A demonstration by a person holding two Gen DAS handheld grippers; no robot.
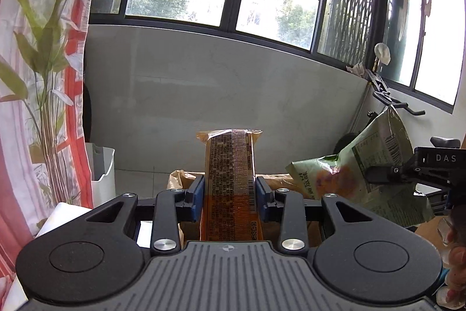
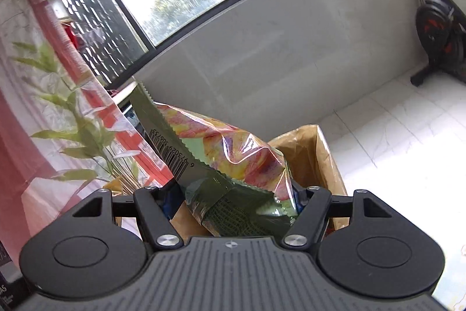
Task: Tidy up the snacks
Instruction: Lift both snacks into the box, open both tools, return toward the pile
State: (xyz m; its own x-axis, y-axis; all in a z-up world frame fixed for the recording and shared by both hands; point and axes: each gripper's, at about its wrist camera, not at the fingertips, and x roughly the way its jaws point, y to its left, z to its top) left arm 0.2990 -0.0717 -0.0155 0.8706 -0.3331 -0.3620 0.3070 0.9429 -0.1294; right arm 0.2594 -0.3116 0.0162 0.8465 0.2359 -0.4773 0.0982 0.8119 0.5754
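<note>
Now orange packet [image 1: 230, 179] between fingers [image 1: 196, 194]

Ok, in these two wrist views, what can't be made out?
- Brown paper bag: its inside is hidden in both views by the held packets and gripper bodies.
- Orange plastic snack packet: lower end cut off behind the left gripper body; print too small to read.
- Green crinkled snack bag: right gripper pads hidden beneath it in the right wrist view.
- Whatever surface lies below: out of frame.
</note>
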